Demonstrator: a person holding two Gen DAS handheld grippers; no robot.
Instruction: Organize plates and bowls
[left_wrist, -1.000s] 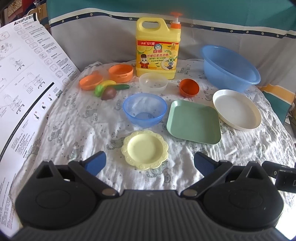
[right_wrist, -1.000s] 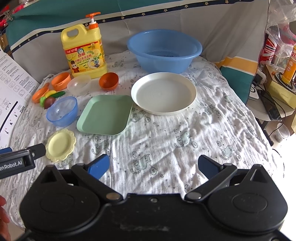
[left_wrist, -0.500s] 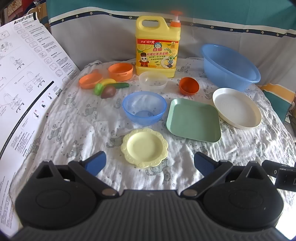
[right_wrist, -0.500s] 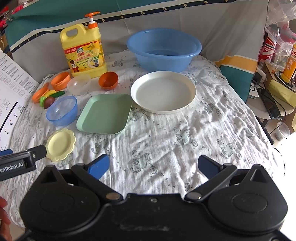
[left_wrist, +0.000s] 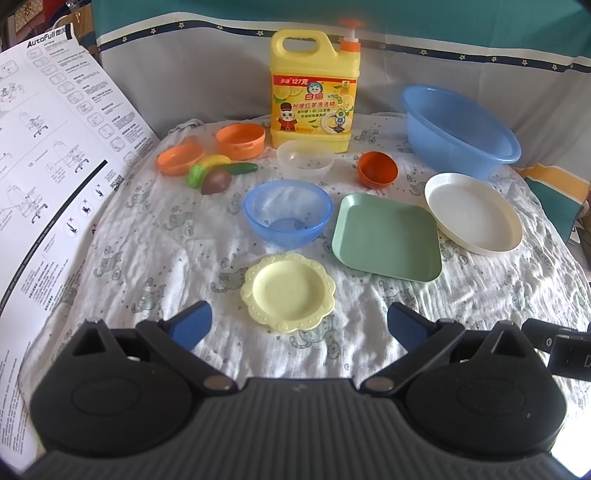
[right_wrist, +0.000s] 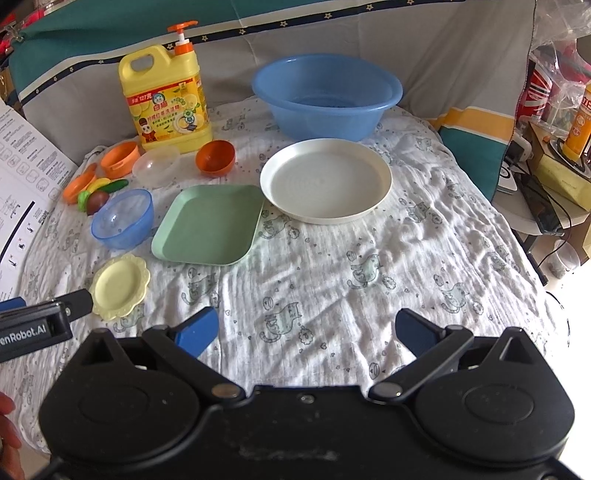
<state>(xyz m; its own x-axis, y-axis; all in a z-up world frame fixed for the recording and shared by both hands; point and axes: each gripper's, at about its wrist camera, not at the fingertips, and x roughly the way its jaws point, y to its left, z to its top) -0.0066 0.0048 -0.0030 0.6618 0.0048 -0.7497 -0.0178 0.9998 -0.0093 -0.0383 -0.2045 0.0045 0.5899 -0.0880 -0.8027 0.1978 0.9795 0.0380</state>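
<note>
On the cloth-covered table lie a scalloped yellow plate (left_wrist: 288, 297) (right_wrist: 119, 286), a green square plate (left_wrist: 388, 236) (right_wrist: 208, 225) and a white round plate (left_wrist: 474, 218) (right_wrist: 325, 181). Behind them stand a blue bowl (left_wrist: 287, 212) (right_wrist: 123, 218), a clear bowl (left_wrist: 305, 159) (right_wrist: 156, 165) and a small orange bowl (left_wrist: 377, 170) (right_wrist: 215, 157). My left gripper (left_wrist: 299, 325) is open just short of the yellow plate, holding nothing. My right gripper (right_wrist: 306, 328) is open over bare cloth near the front edge, well short of the white plate.
A big blue basin (left_wrist: 458, 131) (right_wrist: 327, 96) and a yellow detergent jug (left_wrist: 314, 92) (right_wrist: 166, 99) stand at the back. Orange toy dishes (left_wrist: 240, 140) and toy vegetables (left_wrist: 218, 173) sit back left. A printed instruction sheet (left_wrist: 48, 166) flanks the left; a cluttered side table (right_wrist: 554, 158) stands right.
Both grippers have drifted slightly forward over the table; the dishes have not moved and both stay open.
</note>
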